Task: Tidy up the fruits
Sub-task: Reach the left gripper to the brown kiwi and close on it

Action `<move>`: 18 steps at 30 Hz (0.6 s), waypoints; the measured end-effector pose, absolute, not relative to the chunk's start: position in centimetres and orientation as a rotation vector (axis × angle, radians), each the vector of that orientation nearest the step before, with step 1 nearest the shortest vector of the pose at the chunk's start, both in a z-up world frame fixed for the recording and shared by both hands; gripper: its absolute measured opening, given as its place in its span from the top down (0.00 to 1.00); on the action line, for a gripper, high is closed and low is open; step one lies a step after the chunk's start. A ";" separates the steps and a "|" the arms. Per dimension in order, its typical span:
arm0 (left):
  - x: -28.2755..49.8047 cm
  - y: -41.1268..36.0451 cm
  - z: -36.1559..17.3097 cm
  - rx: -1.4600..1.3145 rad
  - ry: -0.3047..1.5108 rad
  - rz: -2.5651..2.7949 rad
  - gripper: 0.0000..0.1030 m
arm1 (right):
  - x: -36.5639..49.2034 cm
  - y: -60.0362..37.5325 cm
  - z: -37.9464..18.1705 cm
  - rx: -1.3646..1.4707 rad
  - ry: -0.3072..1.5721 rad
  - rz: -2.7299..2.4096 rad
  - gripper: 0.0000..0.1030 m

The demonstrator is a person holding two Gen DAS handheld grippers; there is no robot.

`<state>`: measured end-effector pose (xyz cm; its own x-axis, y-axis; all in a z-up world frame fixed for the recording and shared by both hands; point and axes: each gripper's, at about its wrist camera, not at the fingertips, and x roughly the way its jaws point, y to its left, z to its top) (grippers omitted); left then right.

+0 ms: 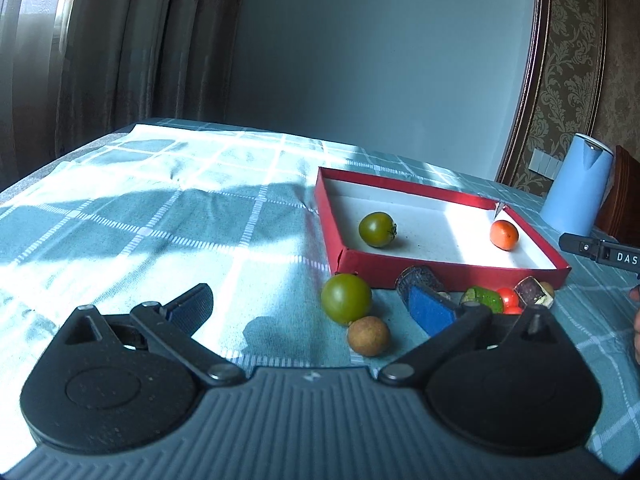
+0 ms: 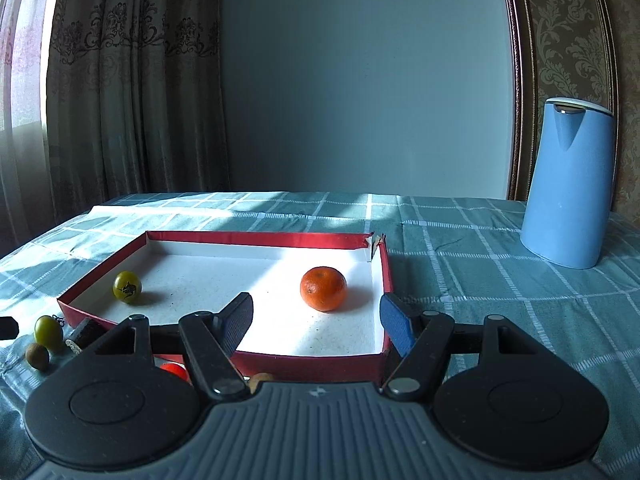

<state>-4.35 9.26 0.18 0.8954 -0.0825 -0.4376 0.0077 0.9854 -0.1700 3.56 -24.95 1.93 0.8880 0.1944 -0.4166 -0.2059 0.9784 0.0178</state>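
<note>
A red tray [image 1: 404,270] [image 2: 312,360] with a white floor lies on the checked tablecloth. Inside it sit a green tomato [image 1: 377,229] [image 2: 127,287] and an orange mandarin [image 1: 504,235] [image 2: 323,289]. In front of the tray lie another green tomato [image 1: 346,298] [image 2: 48,332], a brown longan [image 1: 368,336] [image 2: 37,356], a small red fruit [image 1: 508,300] [image 2: 174,370], a green fruit [image 1: 482,299] and dark wrapped pieces [image 1: 420,276]. My left gripper [image 1: 312,312] is open and empty, just short of the loose fruits. My right gripper [image 2: 318,322] is open and empty over the tray's near wall.
A blue kettle [image 1: 576,188] [image 2: 568,184] stands at the back right of the table. The right gripper's tip [image 1: 600,250] shows at the right edge of the left wrist view. Curtains and a wall lie behind the table. A white sheet [image 1: 200,136] lies at the far left.
</note>
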 end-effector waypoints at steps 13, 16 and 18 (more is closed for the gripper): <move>-2.4 4.9 -1.3 0.058 0.621 -0.027 0.27 | 3.4 -25.6 1.2 -0.003 0.476 0.178 0.33; -2.5 4.4 -1.3 0.059 0.617 -0.036 0.31 | 3.5 -25.5 1.2 -0.005 0.482 0.180 0.33; -2.6 3.9 -1.3 0.056 0.614 -0.051 0.32 | 3.5 -25.5 1.2 -0.005 0.483 0.180 0.33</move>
<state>-2.56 3.94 -1.30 0.8160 -0.0310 -0.5772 0.0644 0.9972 0.0375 3.49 -25.47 1.17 0.8699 0.1709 -0.4626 -0.1733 0.9841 0.0377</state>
